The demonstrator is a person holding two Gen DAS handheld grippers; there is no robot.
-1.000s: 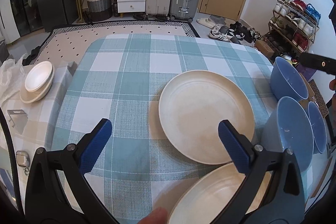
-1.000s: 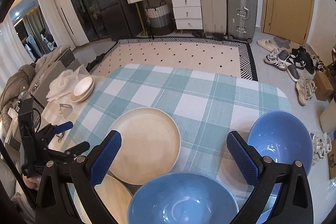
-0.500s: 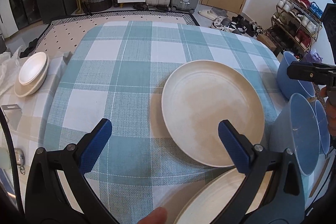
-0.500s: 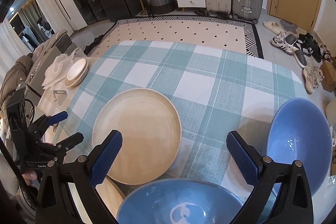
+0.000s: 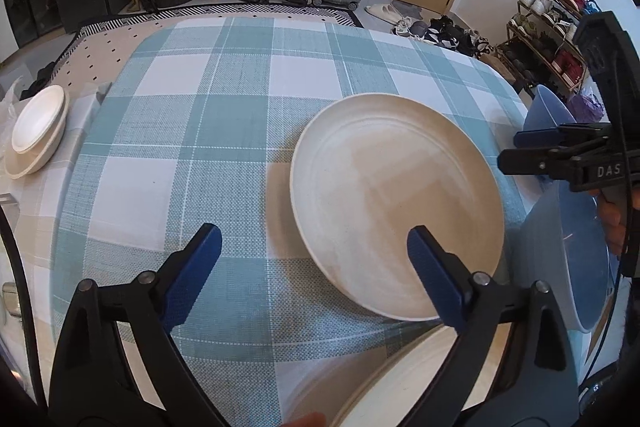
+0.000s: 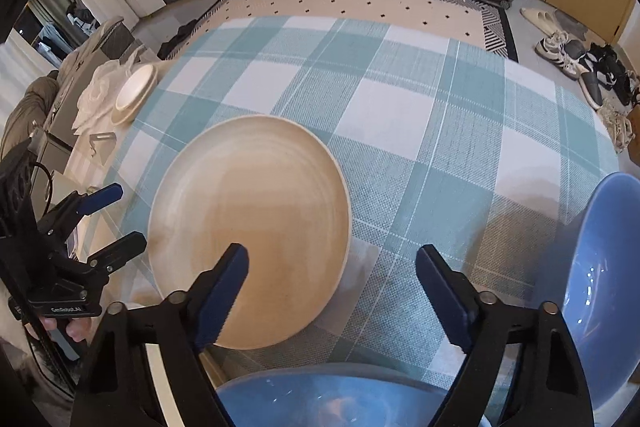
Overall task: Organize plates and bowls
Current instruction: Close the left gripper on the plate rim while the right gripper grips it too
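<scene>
Here, both tongs (image 5: 314, 255) angled steeply down, gaping

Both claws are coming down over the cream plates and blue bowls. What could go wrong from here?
1. The near blue bowl sits at the table's near edge, right under the open right claw; a nudge might push it off.
2. The near cream plate lies close against the far cream plate, so the open left claw may catch both rims.
3. The far blue bowl sits by the table's right edge, within reach of a swinging arm.
</scene>
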